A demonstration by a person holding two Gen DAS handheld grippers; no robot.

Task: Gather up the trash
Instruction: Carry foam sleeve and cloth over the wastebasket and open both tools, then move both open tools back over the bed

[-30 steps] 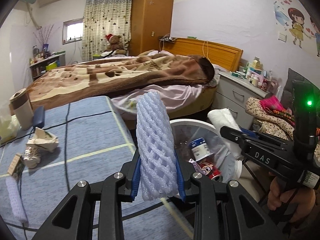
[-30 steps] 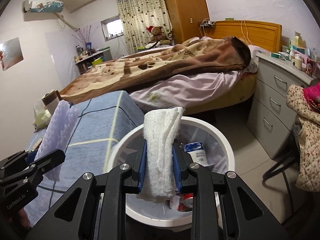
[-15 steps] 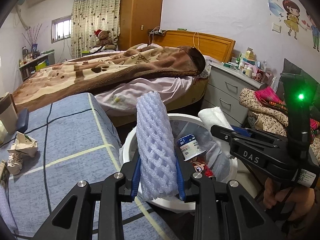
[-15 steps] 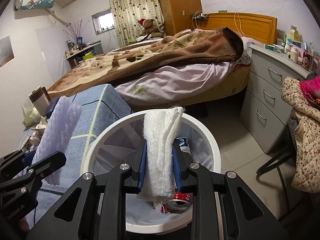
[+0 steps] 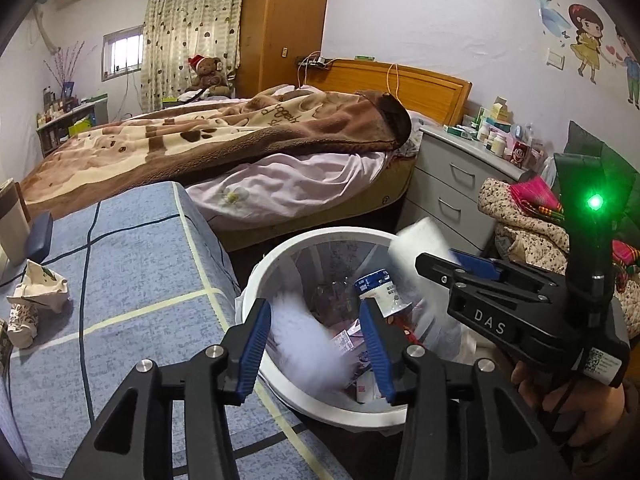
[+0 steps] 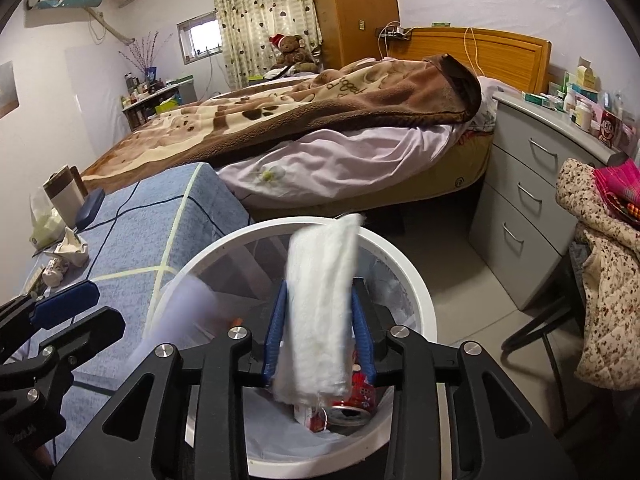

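My left gripper (image 5: 316, 340) is open above the white trash bin (image 5: 256, 280). The pale purple foam net (image 5: 308, 340) is blurred, tipping down between its pads into the bin; it also shows in the right wrist view (image 6: 176, 320). My right gripper (image 6: 320, 336) has its pads spread and the folded white tissue (image 6: 320, 308), blurred and tilted, stands between them over the bin (image 6: 416, 292). The bin holds a red can (image 6: 356, 400), a blue-labelled bottle (image 5: 380, 288) and wrappers.
Crumpled paper trash (image 5: 36, 284) lies on the blue patterned table (image 5: 120, 280) at the left, near a cup (image 5: 12, 220) and a dark case (image 5: 40, 236). A bed (image 5: 240, 148), grey drawers (image 5: 452, 184) and a clothes-covered chair (image 6: 600, 280) surround the bin.
Both grippers have moved over the bin and opened. The left has let go of the foam net, which drops. The tissue in the right gripper has loosened and tilts.
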